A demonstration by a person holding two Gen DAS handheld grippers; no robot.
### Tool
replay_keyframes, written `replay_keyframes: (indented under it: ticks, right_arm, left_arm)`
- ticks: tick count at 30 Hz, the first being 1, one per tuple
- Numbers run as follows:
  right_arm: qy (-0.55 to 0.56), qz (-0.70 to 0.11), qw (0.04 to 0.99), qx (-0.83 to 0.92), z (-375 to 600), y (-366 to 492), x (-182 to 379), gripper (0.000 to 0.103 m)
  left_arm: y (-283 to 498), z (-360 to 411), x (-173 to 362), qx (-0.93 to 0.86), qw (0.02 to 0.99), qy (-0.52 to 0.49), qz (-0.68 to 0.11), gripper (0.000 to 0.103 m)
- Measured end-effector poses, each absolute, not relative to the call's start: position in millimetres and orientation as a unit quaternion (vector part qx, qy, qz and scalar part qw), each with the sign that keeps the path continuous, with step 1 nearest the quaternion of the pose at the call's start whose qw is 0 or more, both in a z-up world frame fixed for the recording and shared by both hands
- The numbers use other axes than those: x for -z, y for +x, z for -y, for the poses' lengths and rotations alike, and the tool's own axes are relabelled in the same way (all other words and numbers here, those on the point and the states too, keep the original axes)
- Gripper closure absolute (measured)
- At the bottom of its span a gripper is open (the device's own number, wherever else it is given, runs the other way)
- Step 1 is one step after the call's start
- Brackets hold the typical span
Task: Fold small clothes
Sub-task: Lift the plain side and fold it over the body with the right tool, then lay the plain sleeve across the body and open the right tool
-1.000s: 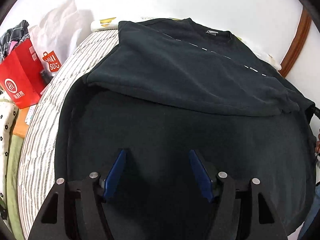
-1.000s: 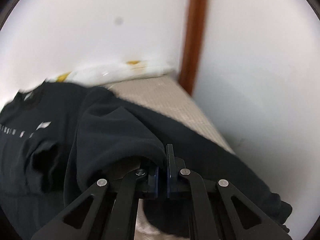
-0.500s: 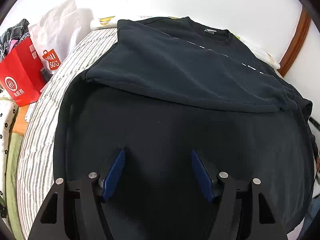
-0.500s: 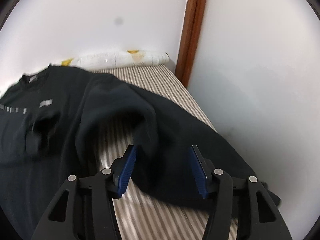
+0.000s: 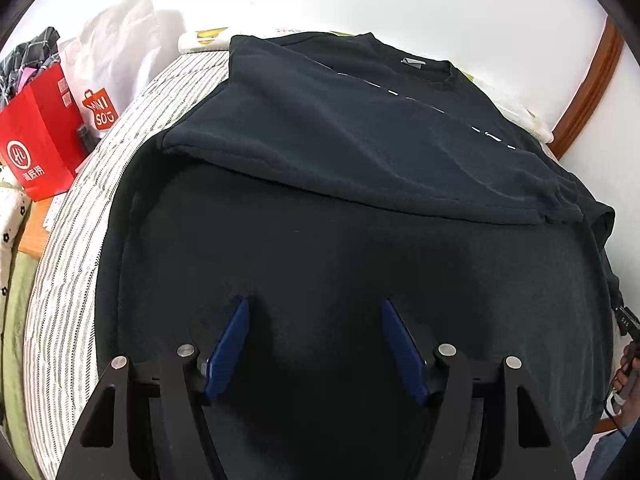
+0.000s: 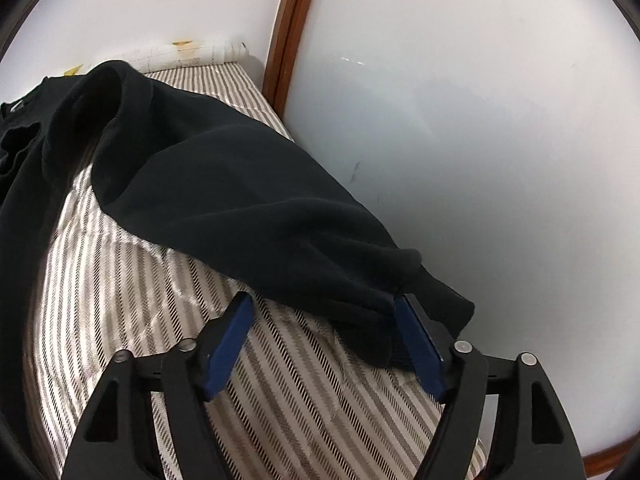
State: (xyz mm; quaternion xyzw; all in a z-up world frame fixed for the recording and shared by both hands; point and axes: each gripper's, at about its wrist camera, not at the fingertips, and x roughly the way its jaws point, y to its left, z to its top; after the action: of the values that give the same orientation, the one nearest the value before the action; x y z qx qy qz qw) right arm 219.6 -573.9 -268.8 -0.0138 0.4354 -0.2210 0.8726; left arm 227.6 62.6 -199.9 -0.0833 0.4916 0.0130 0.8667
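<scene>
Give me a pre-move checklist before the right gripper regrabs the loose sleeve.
1. Right gripper free of cloth: ok; its jaws have just been opening, only striped mattress between them.
2. Sleeve lying flat: not ok, humped near the shoulder.
3. Cuff reachable: ok, beside the right-hand finger.
4. Left gripper empty: ok, open above the sweatshirt.
5. Other sleeve folded across the chest: ok.
6. Room along the wall: cannot tell.

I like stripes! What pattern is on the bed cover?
The bed cover has white and grey-brown stripes, best seen from the right wrist view.
</scene>
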Motion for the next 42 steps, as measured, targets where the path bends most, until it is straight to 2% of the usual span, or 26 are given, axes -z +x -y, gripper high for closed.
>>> replay_keyframes:
  ticks: [3, 5, 6, 7, 11, 16, 21, 27, 33, 38, 42]
  right_arm:
    - [0.01, -0.434, 0.873, 0.222, 583.7, 229.1, 268.8, 0.031]
    - [0.009, -0.434, 0.875, 0.213, 584.4, 233.8, 268.9, 0.062]
    - [0.003, -0.434, 0.874, 0.216, 585.3, 237.7, 269.1, 0.09]
    - [-0.01, -0.433, 0.872, 0.227, 586.2, 241.9, 268.0, 0.094]
    - [0.005, -0.392, 0.881, 0.263, 605.6, 250.3, 233.0, 0.095]
    - [0.026, -0.308, 0.909, 0.279, 611.1, 258.7, 147.5, 0.095]
    - [-0.019, -0.238, 0.949, 0.207, 526.7, 277.1, 68.6, 0.095]
    - [-0.052, -0.199, 0.977, 0.062, 367.1, 281.2, 16.6, 0.095]
    - [-0.059, -0.204, 0.976, -0.045, 227.2, 303.0, 17.3, 0.095]
    - [-0.095, -0.259, 0.957, -0.086, 139.7, 347.0, 86.4, 0.094]
    - [-0.095, -0.296, 0.947, -0.082, 128.5, 363.0, 123.8, 0.094]
  left_arm:
    - [229.3, -58.7, 198.6, -0.016, 0.865, -0.083, -0.494, 0.037]
    - [229.0, -56.6, 197.2, -0.014, 0.866, -0.082, -0.494, 0.037]
    - [228.8, -55.5, 196.3, -0.015, 0.866, -0.08, -0.493, 0.037]
    - [228.6, -54.7, 195.5, -0.016, 0.867, -0.078, -0.493, 0.037]
    - [225.5, -57.4, 190.8, -0.015, 0.868, -0.082, -0.489, 0.037]
    - [218.3, -66.2, 186.7, -0.012, 0.872, -0.088, -0.482, 0.037]
    - [209.3, -78.7, 188.4, -0.01, 0.872, -0.104, -0.478, 0.037]
    - [204.2, -97.6, 188.6, -0.009, 0.874, -0.115, -0.471, 0.037]
    - [194.4, -121.8, 190.0, -0.012, 0.876, -0.132, -0.463, 0.037]
    - [186.3, -144.3, 196.7, -0.011, 0.873, -0.155, -0.463, 0.037]
    - [179.8, -152.6, 192.8, 0.004, 0.878, -0.154, -0.454, 0.037]
